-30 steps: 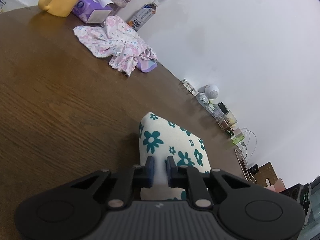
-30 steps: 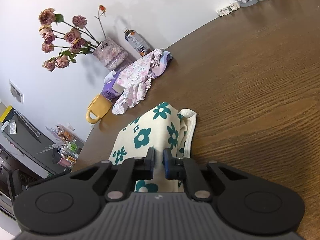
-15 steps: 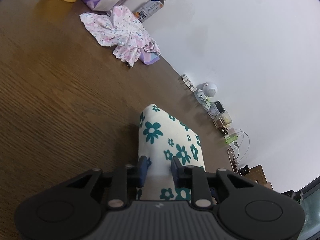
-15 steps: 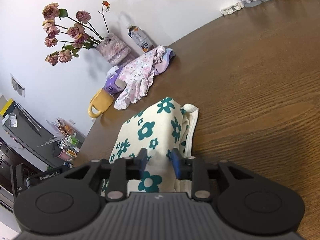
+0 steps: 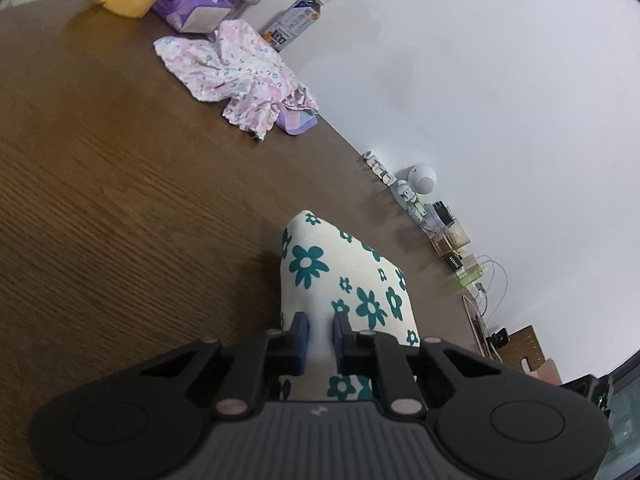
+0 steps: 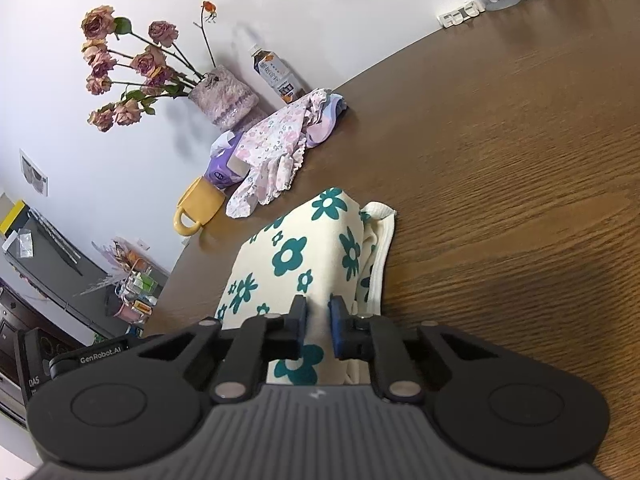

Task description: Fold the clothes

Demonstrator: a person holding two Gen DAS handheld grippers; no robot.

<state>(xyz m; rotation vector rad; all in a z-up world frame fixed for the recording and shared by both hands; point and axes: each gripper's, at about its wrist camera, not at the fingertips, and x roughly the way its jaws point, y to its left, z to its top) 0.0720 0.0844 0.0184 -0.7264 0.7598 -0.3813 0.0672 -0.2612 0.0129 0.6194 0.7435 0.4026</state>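
Cream cloth with teal flowers [image 5: 340,276], folded and lying on the brown wooden counter [image 5: 100,220]. Left hand-held gripper [image 5: 320,334] and right hand-held gripper [image 6: 318,326] each sit at the cloth's near edge; the jaws of both are closing, narrow, with a pinch of the fabric between the pads. Beyond the cloth, near the wall: crumpled pink floral garment [image 6: 276,148], yellow mug [image 6: 198,206], purple tissue box [image 5: 188,6], bottle [image 6: 276,74], vase of dried roses [image 6: 224,98].
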